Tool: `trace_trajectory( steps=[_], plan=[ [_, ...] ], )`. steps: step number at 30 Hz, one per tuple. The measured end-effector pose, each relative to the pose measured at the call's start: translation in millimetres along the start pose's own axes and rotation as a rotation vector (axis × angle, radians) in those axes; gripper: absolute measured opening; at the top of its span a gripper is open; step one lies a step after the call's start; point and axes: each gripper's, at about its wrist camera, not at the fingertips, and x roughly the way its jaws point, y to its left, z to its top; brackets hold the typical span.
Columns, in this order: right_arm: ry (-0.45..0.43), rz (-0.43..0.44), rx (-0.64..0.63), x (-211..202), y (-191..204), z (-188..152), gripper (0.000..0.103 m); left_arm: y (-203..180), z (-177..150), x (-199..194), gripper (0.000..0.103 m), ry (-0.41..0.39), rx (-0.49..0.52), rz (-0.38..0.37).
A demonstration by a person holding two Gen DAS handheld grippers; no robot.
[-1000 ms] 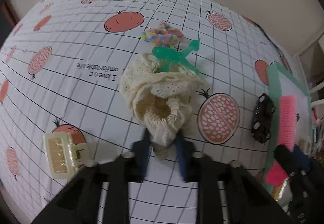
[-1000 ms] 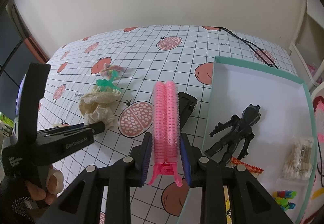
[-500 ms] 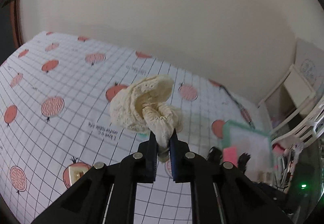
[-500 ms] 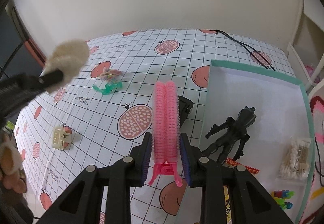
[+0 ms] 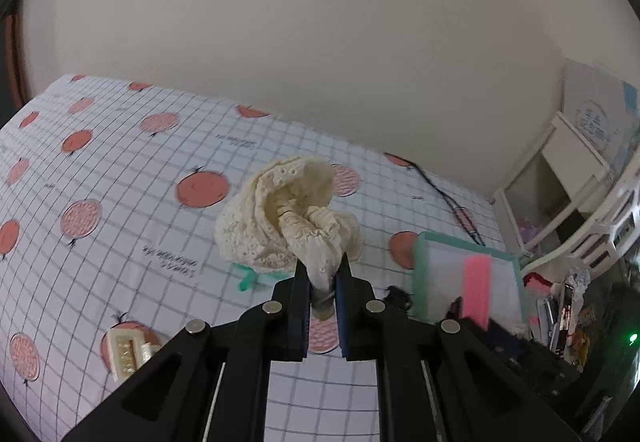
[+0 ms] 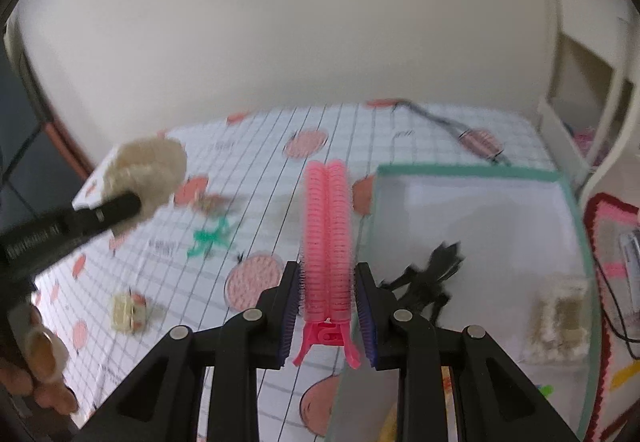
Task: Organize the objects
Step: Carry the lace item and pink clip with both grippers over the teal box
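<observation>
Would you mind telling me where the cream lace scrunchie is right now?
The cream lace scrunchie is off the tablecloth, pinched in the left hand-held gripper. In the right wrist view it shows at upper left, above the green clip.

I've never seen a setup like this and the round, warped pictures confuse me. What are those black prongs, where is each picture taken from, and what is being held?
No robot here: a person holds a two-finger gripper in each hand, each with a fisheye camera looking along its fingers. The left gripper pinches a cream lace scrunchie, lifted above the table. The right gripper clamps a pink hair roller clip near a green-rimmed tray holding a black toy figure. A beige claw clip and a green clip lie on the gridded tablecloth.
</observation>
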Motion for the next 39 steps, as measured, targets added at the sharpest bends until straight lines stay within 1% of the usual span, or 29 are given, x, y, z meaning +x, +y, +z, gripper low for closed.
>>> trace_trajectory(
  steps=[3, 6, 8, 13, 17, 20, 24, 28, 30, 34, 39],
  plan=[
    [-0.076, -0.027, 0.040, -16, -15, 6, 0.029, -20, -2, 2, 0.011, -0.017, 0.055, -0.024],
    [-0.138, -0.085, 0.063, -30, -33, 10, 0.029, -42, -4, 4, 0.011, -0.036, 0.116, -0.045],
    [-0.165, -0.109, 0.081, -38, -45, 11, 0.029, -57, -5, 5, 0.011, -0.046, 0.152, -0.064],
    [-0.206, -0.166, 0.121, -50, -73, 12, 0.029, -85, -8, 7, 0.011, -0.061, 0.200, -0.098],
    [-0.236, -0.180, 0.163, -59, -92, 11, 0.029, -104, -9, 10, 0.011, -0.066, 0.234, -0.117],
    [-0.225, -0.195, 0.179, -60, -105, 10, 0.029, -118, -12, 17, 0.011, -0.061, 0.262, -0.131],
    [-0.200, -0.234, 0.164, -57, -114, 9, 0.029, -138, -18, 29, 0.011, -0.036, 0.297, -0.149],
    [-0.184, -0.240, 0.178, -53, -121, 6, 0.029, -152, -24, 45, 0.011, -0.009, 0.324, -0.172],
    [-0.171, -0.243, 0.185, -48, -123, 6, 0.029, -156, -28, 53, 0.011, 0.003, 0.336, -0.171],
    [-0.146, -0.241, 0.196, -39, -124, 5, 0.029, -160, -34, 73, 0.011, 0.050, 0.334, -0.177],
    [-0.099, -0.250, 0.174, -25, -120, 3, 0.029, -167, -39, 91, 0.011, 0.086, 0.355, -0.178]
  ],
)
